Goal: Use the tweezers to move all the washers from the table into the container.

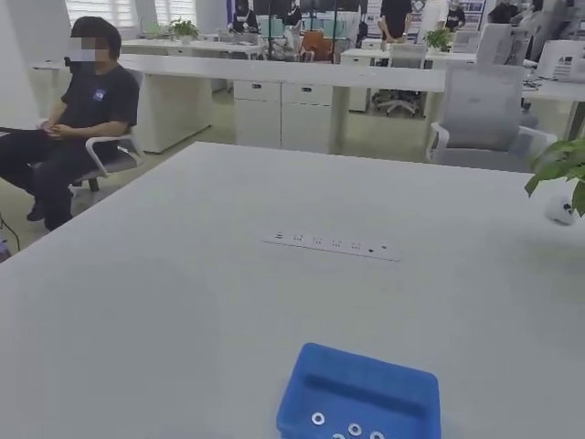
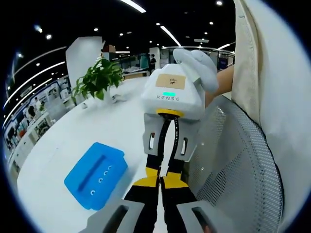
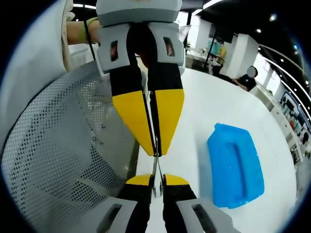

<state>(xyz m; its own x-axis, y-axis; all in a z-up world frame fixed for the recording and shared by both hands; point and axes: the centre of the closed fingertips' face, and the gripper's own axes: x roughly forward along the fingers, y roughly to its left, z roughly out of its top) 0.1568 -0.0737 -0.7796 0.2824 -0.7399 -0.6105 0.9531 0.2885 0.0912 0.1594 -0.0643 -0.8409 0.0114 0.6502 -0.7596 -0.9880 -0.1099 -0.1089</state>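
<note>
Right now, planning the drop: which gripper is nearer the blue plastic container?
Neither clearly; roughly equal. The left gripper, gripping thin metal tweezers, and right gripper meet tip to tip at the white table edge, the blue plastic container to one side of both.

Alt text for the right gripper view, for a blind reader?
Two grippers meet tip to tip, the right gripper from below and the left gripper from above, both closed on thin metal tweezers between their yellow jaw tips. A blue rectangular plastic container lies on the white table at right; a grey perforated chair back stands at left.
</note>
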